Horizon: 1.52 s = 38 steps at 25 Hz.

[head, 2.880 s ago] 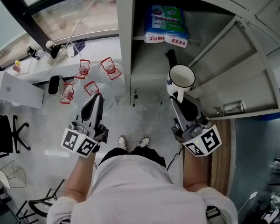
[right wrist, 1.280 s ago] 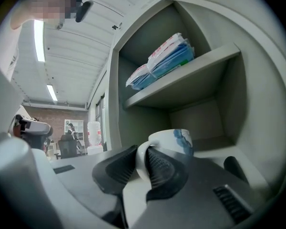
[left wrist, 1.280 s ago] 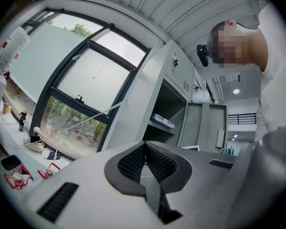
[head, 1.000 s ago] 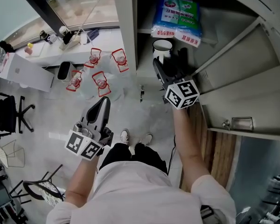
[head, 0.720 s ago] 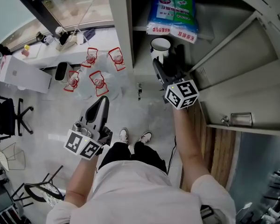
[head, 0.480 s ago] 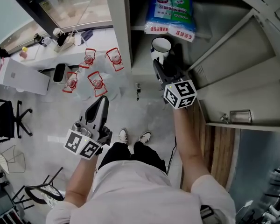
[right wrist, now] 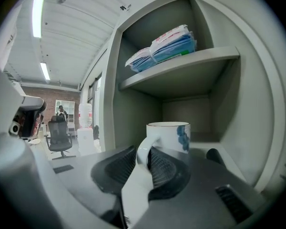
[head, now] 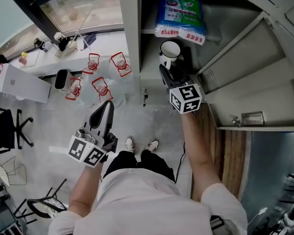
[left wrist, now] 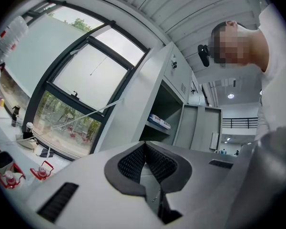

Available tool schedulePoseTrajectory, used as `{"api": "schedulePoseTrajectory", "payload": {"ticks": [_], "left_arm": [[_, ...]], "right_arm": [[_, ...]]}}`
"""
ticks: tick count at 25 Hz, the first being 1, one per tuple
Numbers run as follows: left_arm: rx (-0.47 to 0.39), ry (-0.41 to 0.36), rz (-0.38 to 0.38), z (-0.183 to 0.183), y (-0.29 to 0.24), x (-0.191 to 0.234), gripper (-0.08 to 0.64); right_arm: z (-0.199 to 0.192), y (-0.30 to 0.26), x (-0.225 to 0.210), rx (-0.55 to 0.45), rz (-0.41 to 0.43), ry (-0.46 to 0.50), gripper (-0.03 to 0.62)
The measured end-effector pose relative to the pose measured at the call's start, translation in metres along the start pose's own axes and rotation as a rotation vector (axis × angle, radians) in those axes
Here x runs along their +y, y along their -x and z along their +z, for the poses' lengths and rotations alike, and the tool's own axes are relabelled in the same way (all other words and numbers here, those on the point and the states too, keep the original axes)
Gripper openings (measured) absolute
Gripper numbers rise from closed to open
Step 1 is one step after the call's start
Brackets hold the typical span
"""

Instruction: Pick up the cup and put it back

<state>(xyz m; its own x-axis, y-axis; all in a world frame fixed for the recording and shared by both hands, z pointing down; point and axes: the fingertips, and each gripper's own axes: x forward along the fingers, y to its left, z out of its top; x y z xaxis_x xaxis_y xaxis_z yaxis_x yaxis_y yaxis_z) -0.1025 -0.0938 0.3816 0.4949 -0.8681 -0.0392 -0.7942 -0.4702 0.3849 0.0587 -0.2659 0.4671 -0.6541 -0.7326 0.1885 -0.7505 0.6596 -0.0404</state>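
White cup point(right wrist: 169, 136) is stood on the shelf point(right wrist: 198, 145); right claw point(right wrist: 142, 151) has just been eased open around its handle point(right wrist: 145, 141), return judged nearly done; left claw point(left wrist: 144, 148) closed.

Glossy, smooth glaze on the white ceramic cup with a blue motif point(right wrist: 169, 137) at lower centre; matt painted finish on the grey sheet-metal cabinet point(right wrist: 190, 63). Shiny, crinkled film on the blue-and-white plastic packs point(right wrist: 167, 49) at upper centre; polished sheen on the pale grey floor point(head: 44, 126) at left.
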Motion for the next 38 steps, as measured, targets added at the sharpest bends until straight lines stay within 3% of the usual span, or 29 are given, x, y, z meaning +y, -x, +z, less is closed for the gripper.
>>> {"api": "schedulePoseTrajectory", "payload": {"ticks": [8,13,17,25,32,38], "left_arm": [[0.016,0.008,-0.047,0.000,-0.004,0.000,0.021],[0.010,0.009,-0.081,0.002,-0.008,-0.002,0.021],[0.007,0.019,-0.105,0.002,-0.009,-0.002,0.021],[-0.009,0.039,-0.121,0.010,0.003,0.009,0.021],[-0.040,0.031,-0.125,0.026,0.021,0.031,0.021],[-0.048,0.030,-0.149,0.035,0.023,0.038,0.021]], "right_arm": [[0.000,0.017,-0.010,0.005,-0.030,-0.027,0.133],[-0.005,0.040,-0.016,0.026,-0.095,-0.014,0.142],[-0.011,0.070,-0.021,0.037,-0.178,-0.023,0.026],[-0.038,0.124,-0.003,0.102,-0.250,-0.133,0.017],[-0.004,0.152,0.007,0.047,-0.306,-0.146,0.017],[0.044,0.170,0.023,-0.014,-0.321,-0.095,0.017]]}}
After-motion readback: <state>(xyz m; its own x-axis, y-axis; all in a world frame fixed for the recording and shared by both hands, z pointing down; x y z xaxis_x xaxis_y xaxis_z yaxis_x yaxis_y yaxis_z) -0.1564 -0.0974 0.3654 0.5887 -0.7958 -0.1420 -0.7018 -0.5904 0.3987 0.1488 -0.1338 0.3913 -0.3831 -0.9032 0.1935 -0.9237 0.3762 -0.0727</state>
